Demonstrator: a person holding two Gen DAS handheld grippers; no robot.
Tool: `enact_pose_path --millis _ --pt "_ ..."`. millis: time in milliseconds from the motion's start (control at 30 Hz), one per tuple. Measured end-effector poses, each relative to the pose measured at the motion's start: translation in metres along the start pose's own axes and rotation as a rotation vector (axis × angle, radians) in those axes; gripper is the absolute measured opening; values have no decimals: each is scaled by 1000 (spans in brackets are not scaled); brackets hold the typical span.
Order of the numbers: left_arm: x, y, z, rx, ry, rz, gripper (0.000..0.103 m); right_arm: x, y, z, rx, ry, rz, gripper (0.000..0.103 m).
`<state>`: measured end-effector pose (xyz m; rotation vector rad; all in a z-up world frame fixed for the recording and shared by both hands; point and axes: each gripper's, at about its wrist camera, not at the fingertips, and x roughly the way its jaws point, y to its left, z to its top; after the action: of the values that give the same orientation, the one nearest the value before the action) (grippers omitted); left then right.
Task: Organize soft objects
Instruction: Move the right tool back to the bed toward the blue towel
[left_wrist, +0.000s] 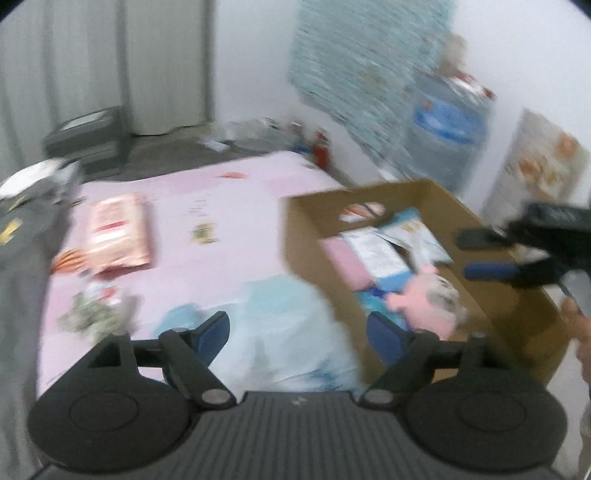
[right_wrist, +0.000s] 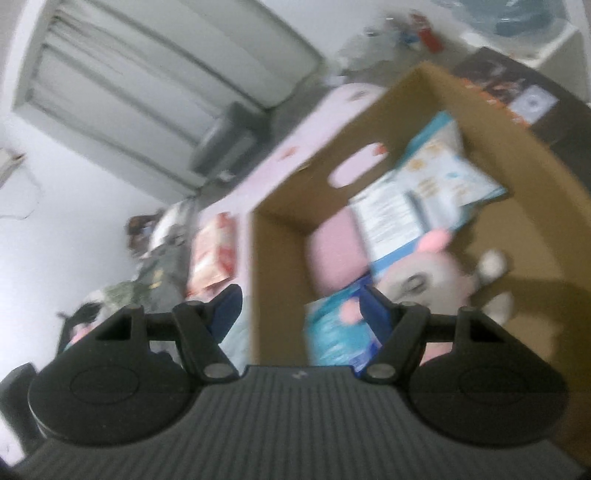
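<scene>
A cardboard box (left_wrist: 306, 236) stands on the pink bed at the right; it also shows in the right wrist view (right_wrist: 280, 258). Inside lie a pink plush toy (left_wrist: 424, 295), blue-white packets (left_wrist: 384, 254) and a pink soft item (left_wrist: 343, 258). My left gripper (left_wrist: 299, 332) is open and empty above a pale blue bag (left_wrist: 280, 332) beside the box. My right gripper (right_wrist: 299, 314) is open and empty over the box's near wall, with the plush (right_wrist: 436, 280) just ahead. In the left wrist view the right gripper (left_wrist: 491, 254) hovers over the box's right side.
A red-and-white packet (left_wrist: 118, 232) and a patterned soft piece (left_wrist: 92, 314) lie on the pink sheet (left_wrist: 221, 206) at the left. Grey clothing (left_wrist: 26, 236) sits at the bed's left edge. A water bottle (left_wrist: 447, 133) stands by the wall.
</scene>
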<state>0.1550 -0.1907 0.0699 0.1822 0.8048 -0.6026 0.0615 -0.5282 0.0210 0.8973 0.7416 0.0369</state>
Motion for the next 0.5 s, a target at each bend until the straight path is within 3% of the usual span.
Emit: enact_pose_path --millis 133,300,500 --pt "-25 48 -23 -116 -38 80 84 1 34 -26 -59 33 82 70" --pt "-44 95 -58 -254 -46 120 84 18 73 -55 -114 94 150 70" --pt "-64 121 -103 -315 -50 158 84 65 108 -100 -129 244 190 70"
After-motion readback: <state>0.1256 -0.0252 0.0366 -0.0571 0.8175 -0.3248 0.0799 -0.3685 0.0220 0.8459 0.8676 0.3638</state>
